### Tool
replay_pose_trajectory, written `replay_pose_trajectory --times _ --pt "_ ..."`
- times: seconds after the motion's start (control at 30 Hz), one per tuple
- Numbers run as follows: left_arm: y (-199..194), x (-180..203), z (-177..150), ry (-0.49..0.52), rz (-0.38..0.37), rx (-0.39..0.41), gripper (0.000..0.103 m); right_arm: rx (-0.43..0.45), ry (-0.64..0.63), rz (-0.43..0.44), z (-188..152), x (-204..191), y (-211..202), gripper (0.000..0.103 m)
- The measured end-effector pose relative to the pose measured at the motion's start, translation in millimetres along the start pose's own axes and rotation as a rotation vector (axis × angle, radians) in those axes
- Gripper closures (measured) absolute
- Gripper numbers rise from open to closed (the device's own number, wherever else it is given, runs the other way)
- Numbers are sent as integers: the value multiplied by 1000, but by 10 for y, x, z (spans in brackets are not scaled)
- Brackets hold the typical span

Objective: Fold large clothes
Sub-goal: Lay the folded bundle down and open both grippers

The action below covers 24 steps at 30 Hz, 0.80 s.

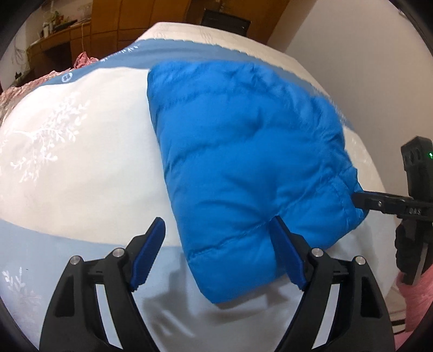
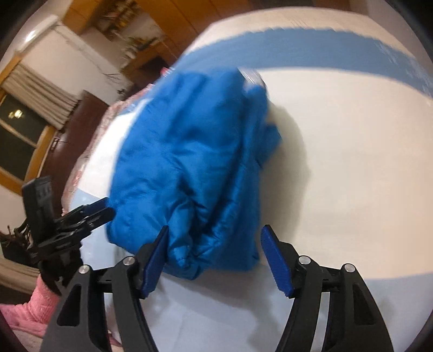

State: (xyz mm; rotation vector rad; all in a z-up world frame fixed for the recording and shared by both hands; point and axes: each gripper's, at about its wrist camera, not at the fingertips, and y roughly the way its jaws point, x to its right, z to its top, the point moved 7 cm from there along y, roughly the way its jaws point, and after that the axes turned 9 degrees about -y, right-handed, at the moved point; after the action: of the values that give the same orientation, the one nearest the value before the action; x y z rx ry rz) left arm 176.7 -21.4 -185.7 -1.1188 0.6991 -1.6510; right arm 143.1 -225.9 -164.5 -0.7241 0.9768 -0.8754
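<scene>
A bright blue puffy jacket (image 1: 251,162) lies folded into a compact bundle on the white and light blue bedspread (image 1: 81,168). My left gripper (image 1: 217,238) is open at the bundle's near edge, its right finger against the fabric. My right gripper (image 2: 215,247) is open with the near corner of the jacket (image 2: 189,168) between its fingers. In the left wrist view the right gripper (image 1: 360,200) reaches the bundle's right edge. In the right wrist view the left gripper (image 2: 105,209) sits at the bundle's left edge.
The bed fills most of both views. A pink patterned cloth (image 1: 40,81) lies at the bed's far left. Wooden cabinets (image 1: 62,46) and a dark chair (image 1: 224,19) stand beyond the bed. A curtained window (image 2: 24,113) is at left in the right wrist view.
</scene>
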Motion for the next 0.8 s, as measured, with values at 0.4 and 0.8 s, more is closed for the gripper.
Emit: replay_pose_trajectory --times 0.4,0.8 --pt "-247 94 -29 -4 65 5 24 47 -8 -122 -65 -116 -311 25" --pt "-990 365 -241 4 172 96 11 112 -52 -279 -288 -534 -1050 4"
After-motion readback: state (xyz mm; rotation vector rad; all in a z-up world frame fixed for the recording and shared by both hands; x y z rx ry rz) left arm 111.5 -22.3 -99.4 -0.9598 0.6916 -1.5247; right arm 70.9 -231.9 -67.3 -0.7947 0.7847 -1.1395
